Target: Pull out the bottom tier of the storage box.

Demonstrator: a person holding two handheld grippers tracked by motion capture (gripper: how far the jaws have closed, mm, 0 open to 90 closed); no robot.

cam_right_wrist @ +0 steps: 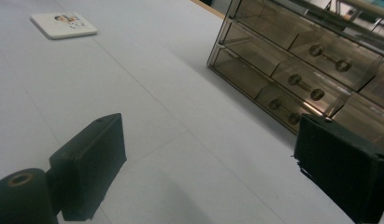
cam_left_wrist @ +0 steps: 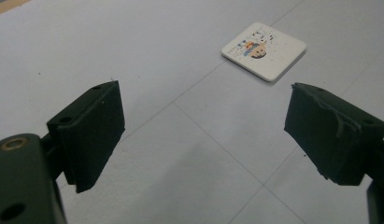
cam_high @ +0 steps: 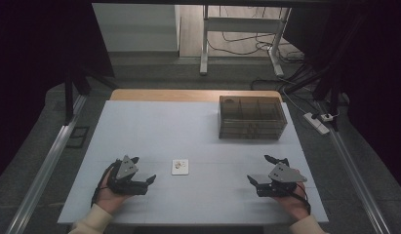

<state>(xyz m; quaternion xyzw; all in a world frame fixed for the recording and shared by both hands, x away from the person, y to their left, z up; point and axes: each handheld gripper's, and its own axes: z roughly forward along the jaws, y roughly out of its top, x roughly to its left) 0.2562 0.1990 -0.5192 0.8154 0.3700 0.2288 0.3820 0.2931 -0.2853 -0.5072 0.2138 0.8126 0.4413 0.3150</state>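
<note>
- Nearest cam in high view: person's two hands at bottom edge, cream sleeves, each w/ a black gripper resting low over the white table [cam_high: 198,131].
- Left gripper [cam_high: 143,168]: sits at table's front-left, grey three-cornered plate on top, jaws point right & slightly fwd. Jaws wide apart, nothing between them.
- In left gripper view the left gripper's two black pads [cam_left_wrist: 94,130] stand well apart w/ bare table surface in the gap; right pad has a scuffed, slightly torn face.
- Small white square tile [cam_high: 180,166]: lies flat on table, just right of left gripper's jaw tips, not touching them. Printed pic on its top, details too small to read.
- Same tile in left gripper view [cam_left_wrist: 264,50]: ahead of the jaws & toward the right-hand one, beyond the tips, outside the gap. Rounded corners, colour print near its upper-left part.
- Tile sits roughly mid-front of table, between both grippers but nearer the left one; well apart from the right one.
- Right gripper [cam_high: 259,171]: front-right of table, jaws point left, also spread wide, holding nothing. Cable trails back by the wrist.
- In right gripper view, tile [cam_right_wrist: 63,24] lies far off at upper left, well beyond the jaw tips.
- Smoky see-thru drawer box [cam_high: 251,117]: stands at back-right of table, well apart from tile & both grippers; right gripper view shows its drawers [cam_right_wrist: 292,60] w/ round-ended handles, all pushed in as far as I can tell.
</note>
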